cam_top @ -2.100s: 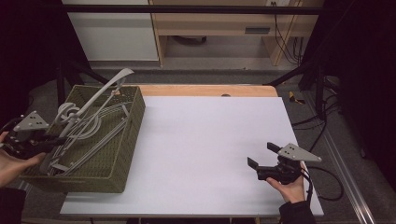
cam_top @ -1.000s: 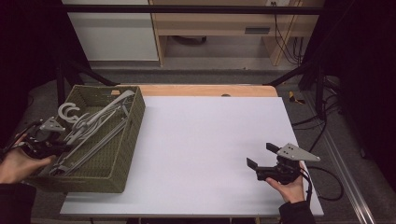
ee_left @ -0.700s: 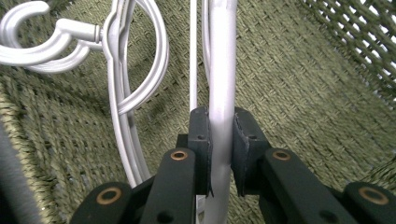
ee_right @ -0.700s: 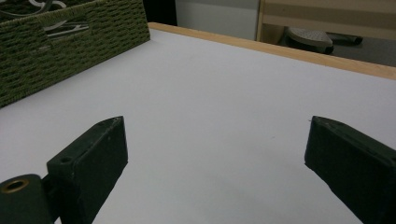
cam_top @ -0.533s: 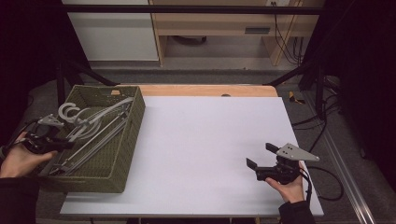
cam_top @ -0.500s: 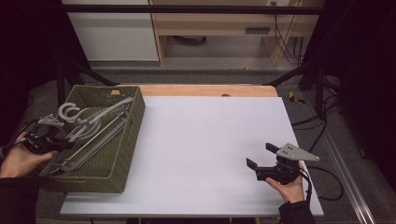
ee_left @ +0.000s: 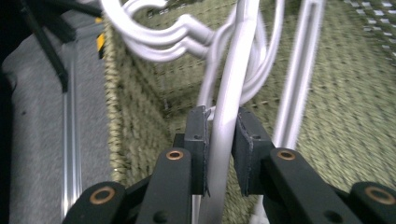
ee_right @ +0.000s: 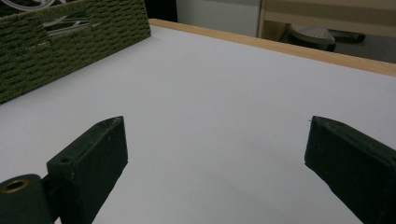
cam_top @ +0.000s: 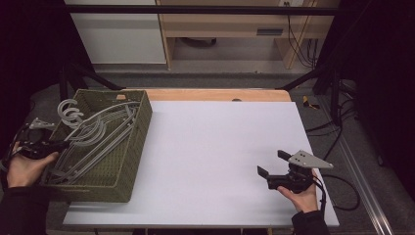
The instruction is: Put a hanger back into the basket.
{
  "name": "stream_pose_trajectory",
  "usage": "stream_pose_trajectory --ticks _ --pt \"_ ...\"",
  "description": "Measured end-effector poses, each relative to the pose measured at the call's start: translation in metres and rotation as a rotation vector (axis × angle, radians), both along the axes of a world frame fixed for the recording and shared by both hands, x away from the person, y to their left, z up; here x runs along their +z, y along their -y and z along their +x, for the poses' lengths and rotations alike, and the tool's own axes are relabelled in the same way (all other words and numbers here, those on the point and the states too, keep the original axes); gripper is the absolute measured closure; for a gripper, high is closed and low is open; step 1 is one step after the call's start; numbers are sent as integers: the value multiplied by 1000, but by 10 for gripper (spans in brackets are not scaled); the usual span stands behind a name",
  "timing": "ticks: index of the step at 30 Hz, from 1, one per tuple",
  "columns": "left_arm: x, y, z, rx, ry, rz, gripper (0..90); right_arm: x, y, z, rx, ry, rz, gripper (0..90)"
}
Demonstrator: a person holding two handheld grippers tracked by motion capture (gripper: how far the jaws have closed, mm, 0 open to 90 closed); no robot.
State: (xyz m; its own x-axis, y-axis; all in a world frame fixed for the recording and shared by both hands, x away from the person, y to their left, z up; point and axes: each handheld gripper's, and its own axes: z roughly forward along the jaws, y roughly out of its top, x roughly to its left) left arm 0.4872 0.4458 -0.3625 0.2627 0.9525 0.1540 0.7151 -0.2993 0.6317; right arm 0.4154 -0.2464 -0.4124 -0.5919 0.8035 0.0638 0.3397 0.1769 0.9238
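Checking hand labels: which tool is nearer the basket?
Left. The left tool sits at the basket rim, clamped on a hanger; the right tool rests across the table.

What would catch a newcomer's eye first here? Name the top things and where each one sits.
First, the green woven basket at the table's left edge, with white plastic hangers heaped inside, their hooks poking above its rim. Next, the left tongs at the basket's outer side, pinching one hanger's bar between their pads. Last, the right tongs, held wide open and empty over the bare white tabletop near its right front corner.
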Motion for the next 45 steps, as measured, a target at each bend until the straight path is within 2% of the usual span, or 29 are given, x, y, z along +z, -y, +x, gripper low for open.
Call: stream_pose_trajectory --ticks 2,4,5,6,7,8,10,12,13,14,15,16,17,18,20,21,23,24,25,26,29,32,33,34,36,37,39,42,45 --pt "-6 0 6 33 -25 13 747 0 0 0 0 0 3 63" --pt "-8 0 7 29 -36 12 755 0 0 0 0 -1 1 62" --pt "-10 1 8 23 -54 -4 755 0 0 0 0 -1 1 62" --pt "-15 5 11 2 -91 1 740 0 0 0 0 -1 3 63" --pt "-15 5 11 2 -91 1 730 0 0 0 0 -1 3 63" --pt "-16 8 10 1 -80 31 730 0 0 0 -1 -1 3 63" --pt "-13 9 8 2 -55 0 714 0 0 0 2 -1 2 62" --pt "-4 11 1 -10 -3 -27 685 0 0 0 -2 -2 8 62" --pt "-4 11 1 -10 -3 -27 664 0 0 0 -4 0 8 62" --pt "3 15 -7 -27 53 -52 639 0 1 0 -3 2 8 62" --pt "6 17 -11 -35 82 -68 608 1 0 -1 -10 -1 15 62" --pt "6 17 -11 -35 82 -68 585 1 0 -1 -10 -1 15 62" --pt "11 23 -19 -59 142 -116 559 1 0 -1 -12 4 20 60" --pt "11 23 -19 -59 142 -116 539 1 0 -1 -12 4 20 60" --pt "15 30 -27 -75 194 -156 506 3 1 -1 -13 10 23 60" --pt "18 38 -35 -103 237 -186 489 3 1 -1 -18 13 25 59" --pt "20 43 -39 -119 251 -201 445 3 2 -2 -21 16 27 57" --pt "20 48 -42 -136 270 -221 422 3 2 -2 -21 18 28 55" --pt "20 59 -48 -176 290 -261 392 4 2 -2 -23 21 29 54" --pt "20 59 -48 -176 290 -261 373 4 3 -3 -24 26 28 53" --pt "17 77 -57 -225 316 -302 341 5 4 -3 -31 32 33 50" --pt "12 102 -65 -290 349 -354 272 7 5 -5 -38 37 39 45" --pt "12 102 -65 -290 349 -354 256 7 5 -5 -38 37 39 45" --pt "10 115 -70 -324 362 -380 238 7 6 -5 -37 43 39 40" --pt "8 121 -72 -340 371 -391 220 8 7 -6 -35 40 41 39" --pt "5 133 -77 -376 379 -386 183 8 7 -6 -39 43 42 38" --pt "2 139 -79 -380 389 -388 170 8 8 -7 -38 45 44 37" --pt "-4 155 -83 -405 376 -375 122 8 10 -8 -41 44 49 34" --pt "-7 160 -86 -405 383 -388 109 8 12 -8 -45 42 51 31"
